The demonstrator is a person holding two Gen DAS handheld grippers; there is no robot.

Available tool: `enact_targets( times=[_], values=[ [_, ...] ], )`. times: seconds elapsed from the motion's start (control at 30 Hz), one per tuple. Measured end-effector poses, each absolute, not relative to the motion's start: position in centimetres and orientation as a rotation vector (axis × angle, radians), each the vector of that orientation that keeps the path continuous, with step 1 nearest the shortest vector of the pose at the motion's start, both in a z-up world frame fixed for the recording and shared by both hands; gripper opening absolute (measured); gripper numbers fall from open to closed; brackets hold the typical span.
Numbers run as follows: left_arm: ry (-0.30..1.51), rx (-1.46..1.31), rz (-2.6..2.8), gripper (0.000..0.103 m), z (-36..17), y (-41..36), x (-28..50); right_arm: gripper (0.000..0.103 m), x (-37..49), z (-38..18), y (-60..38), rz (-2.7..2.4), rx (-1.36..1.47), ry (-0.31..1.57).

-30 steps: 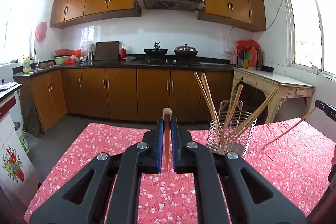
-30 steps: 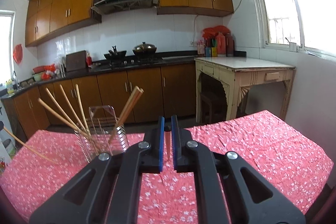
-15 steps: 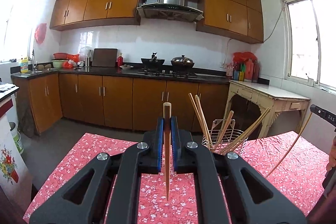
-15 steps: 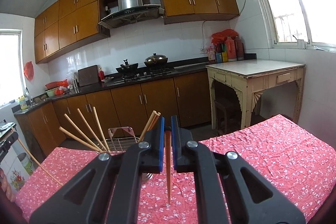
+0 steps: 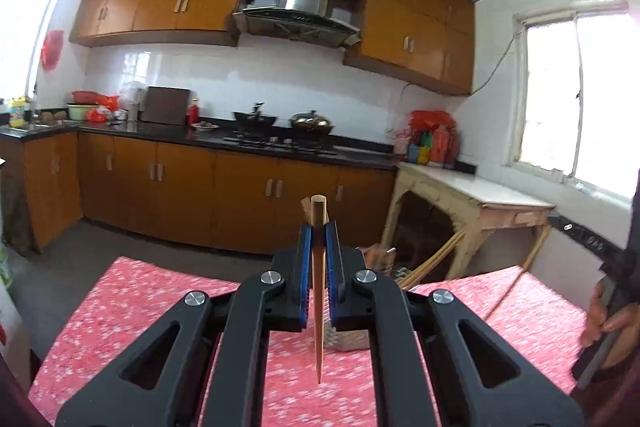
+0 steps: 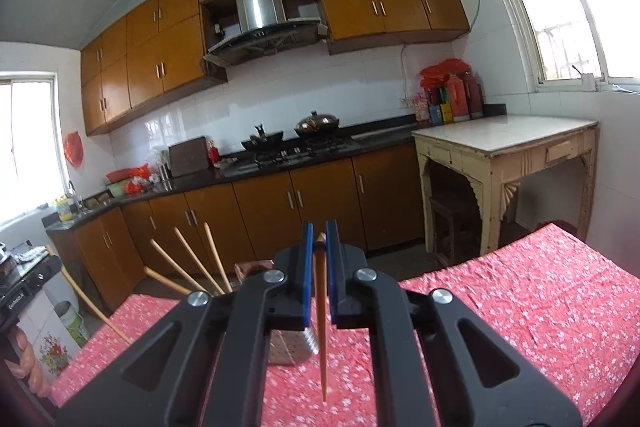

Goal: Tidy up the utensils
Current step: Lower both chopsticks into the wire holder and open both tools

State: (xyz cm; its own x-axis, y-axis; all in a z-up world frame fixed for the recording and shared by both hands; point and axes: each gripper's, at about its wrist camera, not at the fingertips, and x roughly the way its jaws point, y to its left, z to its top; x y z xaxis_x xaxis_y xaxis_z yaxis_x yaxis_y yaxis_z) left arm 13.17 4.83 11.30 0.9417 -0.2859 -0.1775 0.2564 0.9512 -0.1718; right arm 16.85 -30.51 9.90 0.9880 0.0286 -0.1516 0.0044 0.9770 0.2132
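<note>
Grippers, left gripper (image 5: 319, 227) and right gripper (image 6: 319, 227), each clamped on a chopstick (image 5: 318, 307), tip down; likely for dropping into holder (image 6: 290, 347).

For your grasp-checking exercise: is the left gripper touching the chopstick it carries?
Touching. In the left wrist view, the left gripper has its blue jaws pressed against both sides of the chopstick, which hangs above the red tablecloth.

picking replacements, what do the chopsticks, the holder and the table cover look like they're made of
Chopsticks: plain wood or bamboo, judging by the tan, matte, unpainted shafts. Holder: metal, probably steel; shiny ribbed wall, though mostly hidden behind the gripper. Table cover: red with white flowers; cloth or printed plastic, too blurred to say which.
</note>
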Motion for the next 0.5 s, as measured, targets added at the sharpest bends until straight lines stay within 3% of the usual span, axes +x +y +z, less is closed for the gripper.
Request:
enact_targets(
  times=[0.5],
  values=[
    [0.014,-0.115,-0.274,0.007,18.8,-2.7,16.5,0.007,19.8,17.5,-28.6,0.08,0.223,-0.029]
  ],
)
